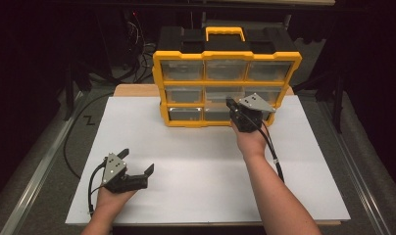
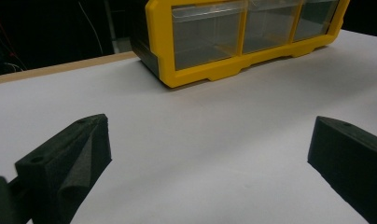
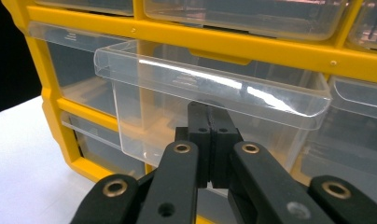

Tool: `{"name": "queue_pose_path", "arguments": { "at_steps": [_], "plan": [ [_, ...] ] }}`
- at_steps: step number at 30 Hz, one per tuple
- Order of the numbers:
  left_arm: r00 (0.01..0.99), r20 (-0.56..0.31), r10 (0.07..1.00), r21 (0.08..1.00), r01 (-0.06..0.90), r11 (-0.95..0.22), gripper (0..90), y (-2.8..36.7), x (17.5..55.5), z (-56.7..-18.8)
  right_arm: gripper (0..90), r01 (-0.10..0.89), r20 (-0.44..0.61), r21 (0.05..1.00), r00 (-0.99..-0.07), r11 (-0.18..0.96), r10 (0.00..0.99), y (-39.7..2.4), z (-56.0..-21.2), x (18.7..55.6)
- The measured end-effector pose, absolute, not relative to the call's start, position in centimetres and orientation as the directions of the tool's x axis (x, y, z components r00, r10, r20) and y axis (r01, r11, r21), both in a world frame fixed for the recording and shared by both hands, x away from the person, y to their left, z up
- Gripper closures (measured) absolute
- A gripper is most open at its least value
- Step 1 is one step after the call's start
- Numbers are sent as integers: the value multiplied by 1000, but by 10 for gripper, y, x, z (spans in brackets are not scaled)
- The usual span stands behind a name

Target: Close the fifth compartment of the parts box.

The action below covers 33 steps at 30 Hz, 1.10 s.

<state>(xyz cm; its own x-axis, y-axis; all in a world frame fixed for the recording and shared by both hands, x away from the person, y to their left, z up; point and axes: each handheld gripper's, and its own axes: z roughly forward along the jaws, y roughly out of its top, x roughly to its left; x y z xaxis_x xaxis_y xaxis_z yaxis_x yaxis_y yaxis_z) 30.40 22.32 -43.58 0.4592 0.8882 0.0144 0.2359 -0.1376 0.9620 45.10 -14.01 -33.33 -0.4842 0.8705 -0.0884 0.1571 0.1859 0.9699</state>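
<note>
A yellow organizer case (image 1: 227, 88) with three rows of clear drawers and a yellow carry handle (image 1: 225, 33) is seen standing upright at the far middle of the white-covered table (image 1: 196, 171). The right hand-held gripper (image 1: 233, 105) is held up against the front of the case, at the middle column of drawers, with the person's right hand (image 1: 250, 139) behind it and its cable (image 1: 274, 152) trailing back along the forearm. In the right gripper view, the jaws of this hand-held gripper (image 3: 208, 122) are seen pressed together, pad against pad, with their tips against the front of a clear drawer (image 3: 210, 107) that is pulled partly out of the yellow frame; whether any part of the drawer is pinched between the pads cannot be told. The left hand-held gripper (image 1: 136, 162) is held low over the near left part of the table, well apart from the case, and its jaws are spread wide with nothing between them. In the left gripper view, the two black foam pads (image 2: 67, 158) are seen far apart over bare white table, with the bottom row of the case (image 2: 242, 32) visible farther off.
</note>
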Motion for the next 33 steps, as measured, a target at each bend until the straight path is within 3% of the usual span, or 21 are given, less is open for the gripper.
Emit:
{"name": "queue_pose_path", "arguments": {
  "at_steps": [33],
  "plan": [
    [460, 15, 888, 957, 250, -145, 1, 222, 305, -437, 900, 185, -106, 961, -439, 205, 892, -126, -331, 483]
  ]
}}
